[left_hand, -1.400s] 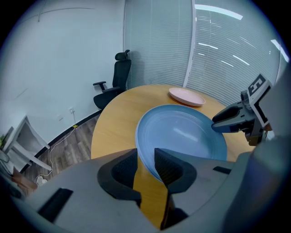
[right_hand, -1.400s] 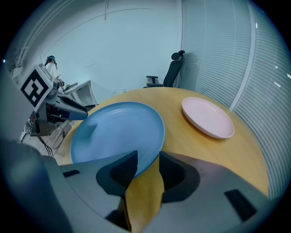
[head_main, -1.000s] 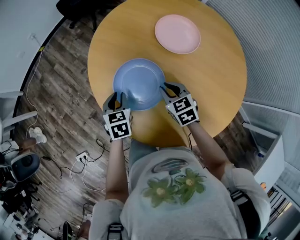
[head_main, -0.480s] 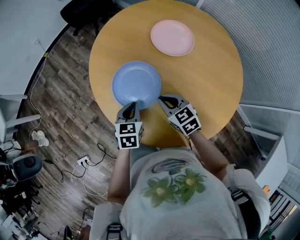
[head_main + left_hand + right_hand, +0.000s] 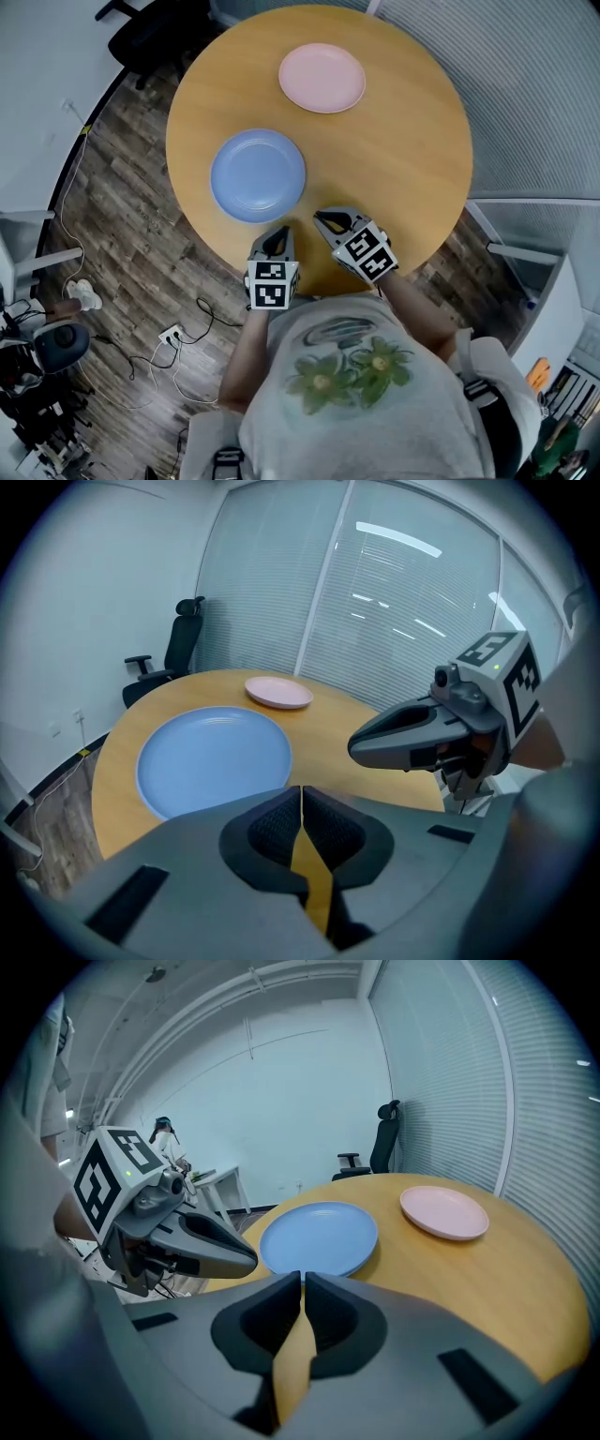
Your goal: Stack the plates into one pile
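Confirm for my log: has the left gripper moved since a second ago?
Yes. The left gripper has drawn back off the blue plate to the near edge of the table; its fingers have just been closing on nothing.

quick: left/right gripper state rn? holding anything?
Left gripper: jaws have just been closing, now together, nothing between them.
Right gripper: closed, empty.

Grey T-shirt (image 5: 375, 427), green flower print (image 5: 323, 380); dark grey hand-held grippers (image 5: 278, 232) (image 5: 323, 218), black-white marker cubes (image 5: 272, 283) (image 5: 366, 251).
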The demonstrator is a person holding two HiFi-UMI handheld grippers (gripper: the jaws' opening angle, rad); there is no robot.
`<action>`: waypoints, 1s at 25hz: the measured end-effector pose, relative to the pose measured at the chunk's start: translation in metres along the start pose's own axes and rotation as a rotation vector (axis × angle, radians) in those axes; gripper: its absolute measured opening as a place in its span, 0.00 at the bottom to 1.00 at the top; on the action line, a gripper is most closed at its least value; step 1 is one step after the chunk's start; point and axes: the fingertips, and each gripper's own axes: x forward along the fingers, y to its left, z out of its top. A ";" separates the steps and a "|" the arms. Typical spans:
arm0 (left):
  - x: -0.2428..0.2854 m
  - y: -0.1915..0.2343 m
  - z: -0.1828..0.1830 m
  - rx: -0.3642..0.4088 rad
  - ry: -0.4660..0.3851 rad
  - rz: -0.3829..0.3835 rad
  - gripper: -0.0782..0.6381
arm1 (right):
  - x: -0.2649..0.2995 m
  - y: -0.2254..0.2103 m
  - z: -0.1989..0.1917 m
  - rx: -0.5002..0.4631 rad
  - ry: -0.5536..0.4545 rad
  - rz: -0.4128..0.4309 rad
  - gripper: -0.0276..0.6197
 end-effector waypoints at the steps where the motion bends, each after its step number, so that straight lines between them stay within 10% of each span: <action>1: 0.001 -0.004 0.000 0.007 0.000 -0.010 0.14 | -0.004 0.000 -0.001 0.004 -0.003 0.000 0.12; 12: 0.018 -0.021 0.085 0.086 -0.097 -0.088 0.15 | -0.036 -0.040 0.023 0.062 -0.115 -0.088 0.12; 16: 0.030 -0.017 0.132 0.146 -0.140 -0.084 0.16 | -0.049 -0.084 0.040 0.095 -0.164 -0.165 0.29; 25: 0.068 0.005 0.219 0.277 -0.191 -0.028 0.36 | -0.063 -0.184 0.065 0.176 -0.180 -0.306 0.33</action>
